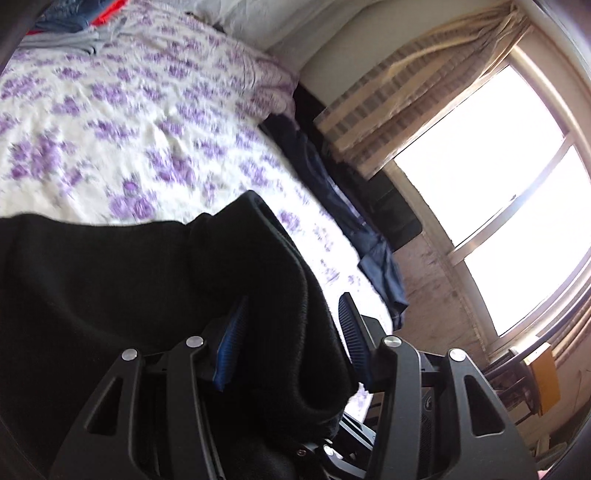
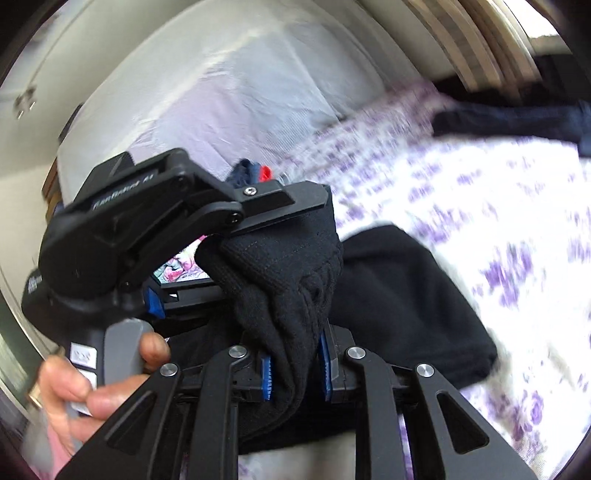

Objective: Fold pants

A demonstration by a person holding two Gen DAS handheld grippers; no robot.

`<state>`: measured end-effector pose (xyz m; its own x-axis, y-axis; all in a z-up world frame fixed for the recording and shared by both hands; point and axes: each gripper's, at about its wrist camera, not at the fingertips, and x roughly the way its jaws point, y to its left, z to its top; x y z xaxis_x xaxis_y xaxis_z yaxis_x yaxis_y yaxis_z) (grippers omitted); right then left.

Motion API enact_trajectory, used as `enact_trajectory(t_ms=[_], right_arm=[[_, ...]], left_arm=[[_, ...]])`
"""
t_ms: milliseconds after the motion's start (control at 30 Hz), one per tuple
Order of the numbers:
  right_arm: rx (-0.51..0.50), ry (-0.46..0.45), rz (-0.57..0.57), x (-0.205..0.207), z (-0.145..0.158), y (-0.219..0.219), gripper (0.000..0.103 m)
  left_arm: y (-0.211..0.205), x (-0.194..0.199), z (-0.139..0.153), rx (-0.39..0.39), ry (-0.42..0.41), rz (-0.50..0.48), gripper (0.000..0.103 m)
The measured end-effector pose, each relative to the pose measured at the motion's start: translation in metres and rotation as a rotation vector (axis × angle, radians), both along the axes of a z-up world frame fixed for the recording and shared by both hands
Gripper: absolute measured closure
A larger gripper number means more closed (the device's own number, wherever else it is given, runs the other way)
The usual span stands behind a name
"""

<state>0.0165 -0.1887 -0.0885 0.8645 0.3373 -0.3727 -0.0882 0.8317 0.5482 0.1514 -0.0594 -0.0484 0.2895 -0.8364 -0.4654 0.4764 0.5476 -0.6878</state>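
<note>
Pants (image 2: 399, 291) gripped by both claws (image 1: 291, 332) (image 2: 295, 363) above the bed (image 1: 110, 110).

Pants (image 1: 110, 280) on bed (image 1: 110, 122); clothes pile (image 1: 70, 33) at far end

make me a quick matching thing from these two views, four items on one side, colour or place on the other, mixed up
Items
1. pants
2. bedsheet
3. curtain
4. claw pads

Descriptions
a. blue, ribbed
b. white with purple flowers
c. black, held in both claws
d. beige stripes, beside the window

Pairs: 1-c, 2-b, 3-d, 4-a
</note>
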Motion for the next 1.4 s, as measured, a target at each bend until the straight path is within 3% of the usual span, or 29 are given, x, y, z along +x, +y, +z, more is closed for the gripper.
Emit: enact_trajectory(t_ms=[67,133,167,200,233,267,367,467,533,567,667,800,900,967,1033,1167,1267,1400], right_arm=[[0.06,0.041,0.016,0.01,-0.011,-0.01,0.08],[0.078,0.041,0.022,0.014,-0.014,-0.012,0.069],[0.068,0.033,0.014,0.007,-0.016,-0.015,0.057],[0.059,0.025,0.0,0.006,-0.013,-0.016,0.045],[0.046,0.016,-0.019,0.005,-0.009,-0.018,0.04],[0.03,0.005,-0.038,0.002,-0.007,-0.019,0.036],[0.02,-0.005,-0.052,0.004,-0.006,-0.023,0.036],[0.088,0.033,-0.038,0.018,-0.008,-0.04,0.036],[0.09,0.048,-0.023,0.021,-0.005,-0.04,0.053],[0.041,0.053,-0.032,0.023,0.001,-0.036,0.07],[-0.046,0.0,0.008,0.02,0.024,-0.031,0.078],[-0.094,-0.068,-0.011,0.004,0.042,-0.037,0.078],[-0.098,0.109,-0.048,0.019,0.003,-0.047,0.069],[-0.025,0.122,-0.035,0.017,-0.009,-0.058,0.065],[-0.051,0.122,-0.076,0.008,0.006,-0.067,0.053],[-0.147,-0.008,-0.157,-0.016,0.049,-0.07,0.05],[-0.167,-0.087,-0.012,-0.003,0.074,-0.05,0.059],[-0.156,-0.013,0.202,0.055,0.066,-0.021,0.066]], left_arm=[[-0.01,-0.002,-0.008,0.038,0.006,-0.007,0.053],[-0.007,-0.004,-0.005,0.018,0.025,-0.018,0.037],[-0.004,-0.008,0.001,0.0,0.026,-0.015,0.031],[0.003,-0.013,0.008,-0.011,0.016,-0.003,0.017],[0.015,-0.019,0.019,-0.013,-0.011,0.028,0.008],[0.025,-0.026,0.031,-0.012,-0.048,0.061,0.007],[0.062,-0.045,0.05,0.067,-0.171,0.165,0.005],[0.099,-0.058,0.048,0.173,-0.224,0.287,0.005],[0.119,-0.065,0.035,0.214,-0.203,0.324,0.005],[0.127,-0.067,0.027,0.232,-0.189,0.333,0.005],[0.137,-0.073,0.0,0.297,-0.149,0.355,0.005],[0.131,-0.081,-0.024,0.325,-0.127,0.33,0.005],[0.118,-0.087,-0.025,0.389,-0.181,0.328,0.005],[0.113,-0.092,-0.023,0.438,-0.212,0.32,0.005],[0.113,-0.098,-0.013,0.445,-0.239,0.325,0.005],[0.113,-0.112,0.011,0.353,-0.32,0.31,0.005],[0.097,-0.113,0.006,0.317,-0.315,0.229,0.005],[0.074,-0.106,-0.026,0.411,-0.238,0.188,0.005]])
